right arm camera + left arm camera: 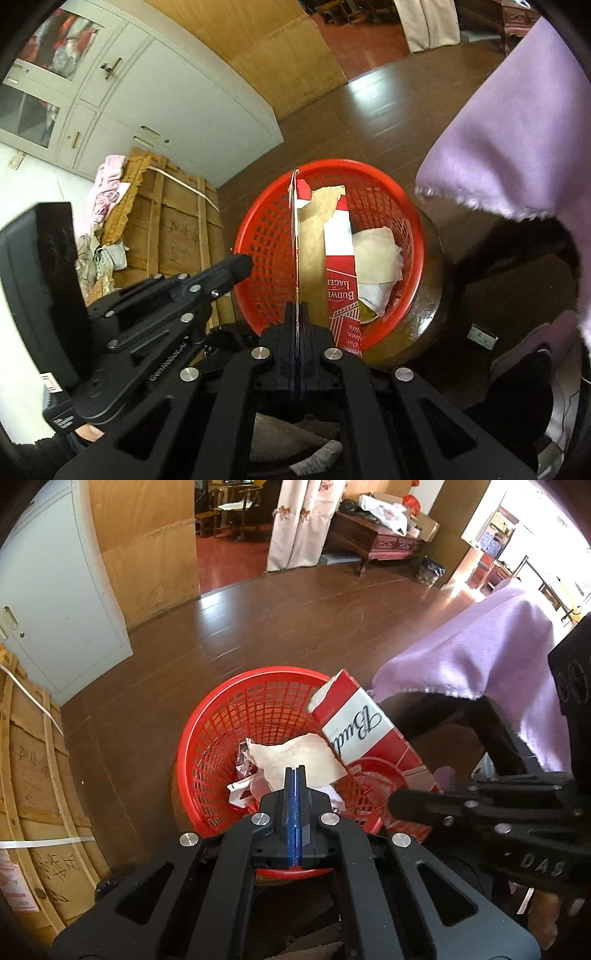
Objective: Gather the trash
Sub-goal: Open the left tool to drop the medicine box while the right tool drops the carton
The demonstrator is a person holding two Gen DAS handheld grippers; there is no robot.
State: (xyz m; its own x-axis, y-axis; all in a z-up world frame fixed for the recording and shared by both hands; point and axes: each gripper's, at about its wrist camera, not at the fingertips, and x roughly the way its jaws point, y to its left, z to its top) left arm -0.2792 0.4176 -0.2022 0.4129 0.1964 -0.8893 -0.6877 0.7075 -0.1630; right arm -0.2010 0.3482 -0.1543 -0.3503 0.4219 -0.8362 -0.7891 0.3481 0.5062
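A red mesh basket (221, 734) (266, 243) stands on a round wooden stool (424, 295). In it lie a crumpled beige paper (295, 757) (376, 254) and small wrappers (243, 760). My right gripper (297, 306) (402, 805) is shut on the edge of a torn red-and-white Budweiser carton (362, 723) (340, 258), which stands tilted inside the basket. My left gripper (295, 771) (240, 264) is shut and empty, just above the basket's near side.
A purple cloth (480, 650) (517, 129) hangs over furniture right of the basket. A strapped cardboard crate (33, 775) (173, 229) and a grey cabinet (62, 602) (166, 92) stand left. Brown wood floor (277, 624) stretches beyond.
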